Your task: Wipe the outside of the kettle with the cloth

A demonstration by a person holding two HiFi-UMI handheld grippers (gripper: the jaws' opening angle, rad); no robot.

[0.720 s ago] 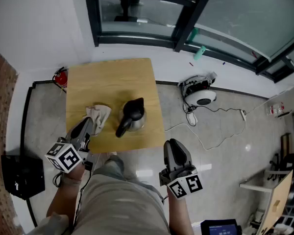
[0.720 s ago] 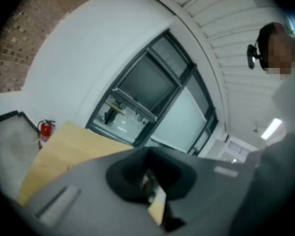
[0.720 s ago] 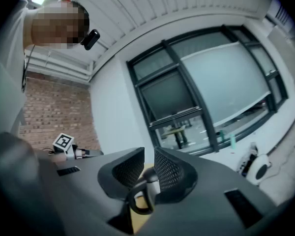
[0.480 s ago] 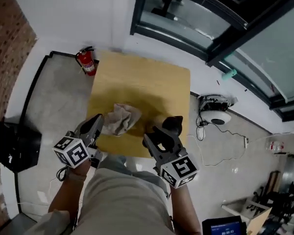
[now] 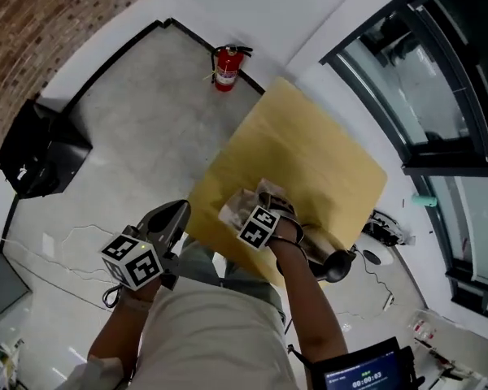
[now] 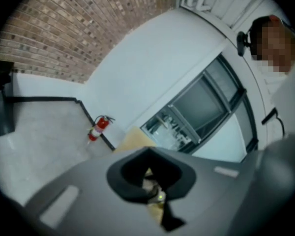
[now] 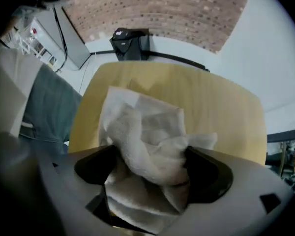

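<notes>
The right gripper [image 7: 147,167] points straight down onto the crumpled off-white terry cloth [image 7: 146,132], which lies on the square light-wood table [image 5: 309,149]. Its jaws are spread as wide as they go, with the cloth bunched between them. The steel kettle with a black handle [image 5: 332,260] sits just beside the person's right forearm [image 5: 297,279], near the table's edge and partly hidden by it. The left gripper [image 5: 177,212] hangs off the table's corner over the grey floor [image 5: 130,136], its jaws nearly together and empty

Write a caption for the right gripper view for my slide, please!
The open right tool comes straight down around a crumpled white cloth on the wooden table.
</notes>
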